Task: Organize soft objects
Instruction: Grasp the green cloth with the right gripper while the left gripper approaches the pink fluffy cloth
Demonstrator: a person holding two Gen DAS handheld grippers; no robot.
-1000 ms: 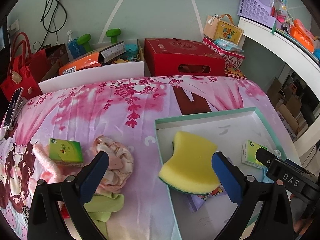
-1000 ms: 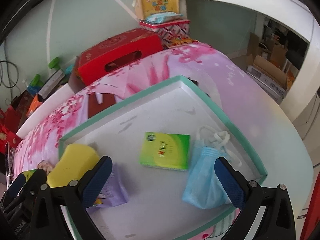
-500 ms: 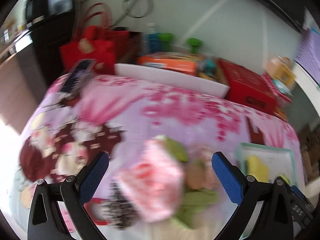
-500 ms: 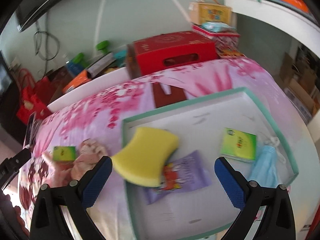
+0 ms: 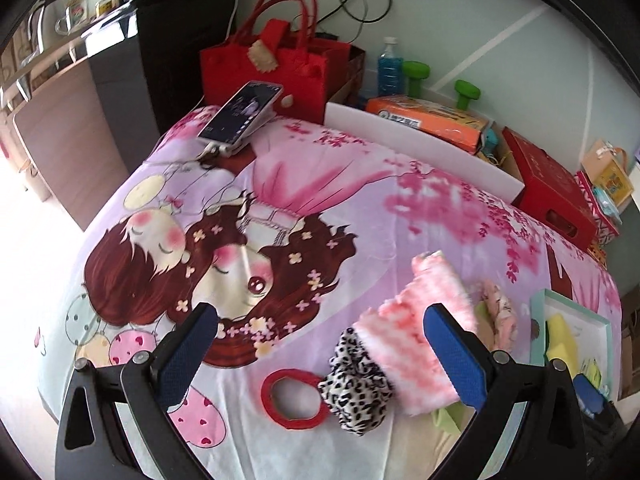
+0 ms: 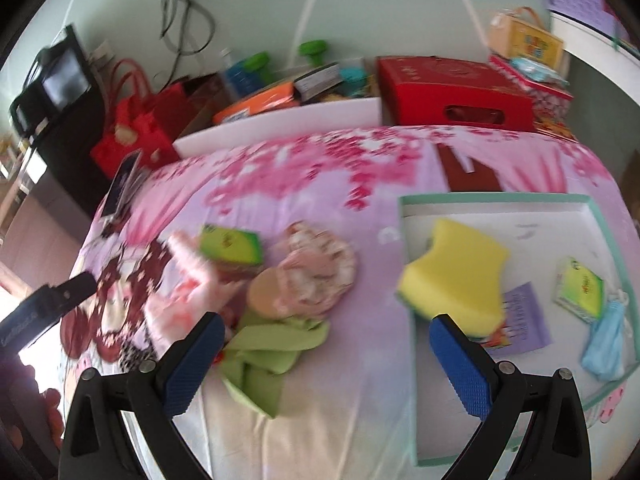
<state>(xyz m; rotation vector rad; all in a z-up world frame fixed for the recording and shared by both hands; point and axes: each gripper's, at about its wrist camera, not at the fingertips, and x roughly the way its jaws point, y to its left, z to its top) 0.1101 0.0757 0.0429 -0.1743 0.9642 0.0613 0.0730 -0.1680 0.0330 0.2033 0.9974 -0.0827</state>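
A pile of soft things lies on the patterned bedsheet: a fluffy pink cloth (image 5: pixel 424 320), a leopard-print scrunchie (image 5: pixel 356 384), a floral cloth (image 6: pixel 320 272), a green cloth (image 6: pixel 264 356) and a green tissue pack (image 6: pixel 232 244). The teal-rimmed white tray (image 6: pixel 496 199) holds a yellow sponge (image 6: pixel 456 276), a purple packet (image 6: pixel 524 320), a green tissue pack (image 6: pixel 580 288) and a blue face mask (image 6: pixel 604 344). My left gripper (image 5: pixel 320 344) is open and empty above the sheet, left of the pile. My right gripper (image 6: pixel 324 360) is open and empty between pile and tray.
A red ring (image 5: pixel 294 398) lies by the scrunchie. A phone on a stand (image 5: pixel 240 114) sits at the bed's far left corner. A red bag (image 5: pixel 276 68), a white board (image 5: pixel 420 148), boxes and a red carton (image 6: pixel 452 92) line the far side.
Both grippers have swung left, away from the tray. The left view went from the sponge in the tray to the pile and the sheet's left part. The right view now takes in the pile.
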